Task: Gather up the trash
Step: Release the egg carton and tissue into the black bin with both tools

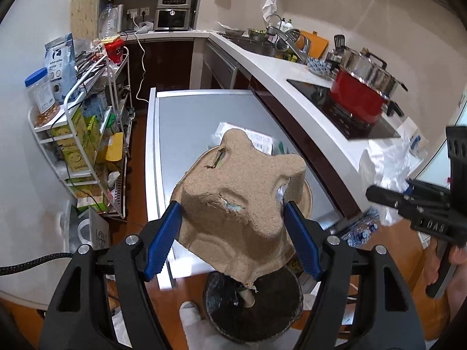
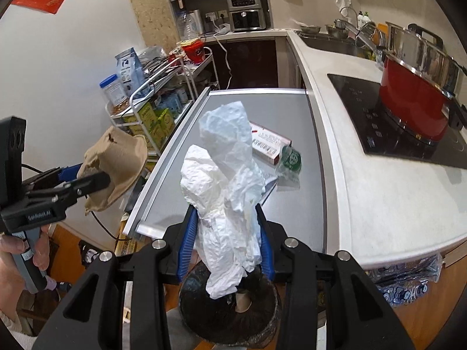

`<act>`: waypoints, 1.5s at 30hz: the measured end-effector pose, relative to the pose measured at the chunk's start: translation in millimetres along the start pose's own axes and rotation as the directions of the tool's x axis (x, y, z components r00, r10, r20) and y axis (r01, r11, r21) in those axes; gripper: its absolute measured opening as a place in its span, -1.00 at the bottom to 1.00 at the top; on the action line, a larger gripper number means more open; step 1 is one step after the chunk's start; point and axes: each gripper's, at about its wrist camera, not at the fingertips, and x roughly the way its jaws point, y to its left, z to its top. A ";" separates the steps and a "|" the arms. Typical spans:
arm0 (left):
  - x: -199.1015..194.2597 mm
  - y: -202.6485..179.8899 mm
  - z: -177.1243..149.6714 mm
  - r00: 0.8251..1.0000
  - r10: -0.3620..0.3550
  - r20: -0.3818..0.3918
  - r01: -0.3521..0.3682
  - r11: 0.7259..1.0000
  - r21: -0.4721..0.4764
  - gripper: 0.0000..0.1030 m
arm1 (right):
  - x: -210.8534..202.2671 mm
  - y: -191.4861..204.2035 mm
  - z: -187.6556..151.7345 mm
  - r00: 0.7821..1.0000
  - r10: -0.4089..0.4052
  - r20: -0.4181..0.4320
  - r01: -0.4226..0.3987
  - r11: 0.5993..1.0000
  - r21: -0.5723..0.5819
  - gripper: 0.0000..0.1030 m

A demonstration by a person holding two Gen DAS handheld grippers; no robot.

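Note:
My left gripper (image 1: 232, 221) is shut on a brown moulded cardboard cup carrier (image 1: 239, 192) and holds it above a black-lined trash bin (image 1: 280, 312) on the floor. It also shows at the left of the right wrist view (image 2: 116, 163). My right gripper (image 2: 226, 233) is shut on crumpled white paper (image 2: 227, 180), held above the same bin (image 2: 262, 323). On the grey table (image 2: 292, 204) lie a red-and-white carton (image 2: 270, 143) and a clear plastic wrapper with a green logo (image 2: 290, 160).
A white counter (image 2: 379, 198) with a black cooktop and a red pot (image 2: 414, 108) runs along the right. A white wire cart (image 1: 87, 134) full of packages stands on the left. A pack of water bottles (image 2: 408, 280) lies under the counter.

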 end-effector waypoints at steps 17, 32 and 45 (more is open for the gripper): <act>18.1 -31.0 -95.8 0.974 -0.015 -0.228 0.029 0.998 0.060 0.40 | 40.2 5.8 -101.5 0.958 0.070 -0.277 -0.082 0.996 -0.034 -0.28; 116.2 -27.5 -169.0 0.877 -0.019 -0.480 0.054 0.997 0.059 0.40 | 148.6 -16.2 -170.3 0.855 0.033 -0.518 -0.018 0.999 0.034 -0.28; 153.2 -34.0 -171.0 0.845 -0.003 -0.534 0.061 0.994 0.091 0.44 | 177.1 -22.8 -172.9 0.837 0.031 -0.547 0.010 0.997 0.071 0.20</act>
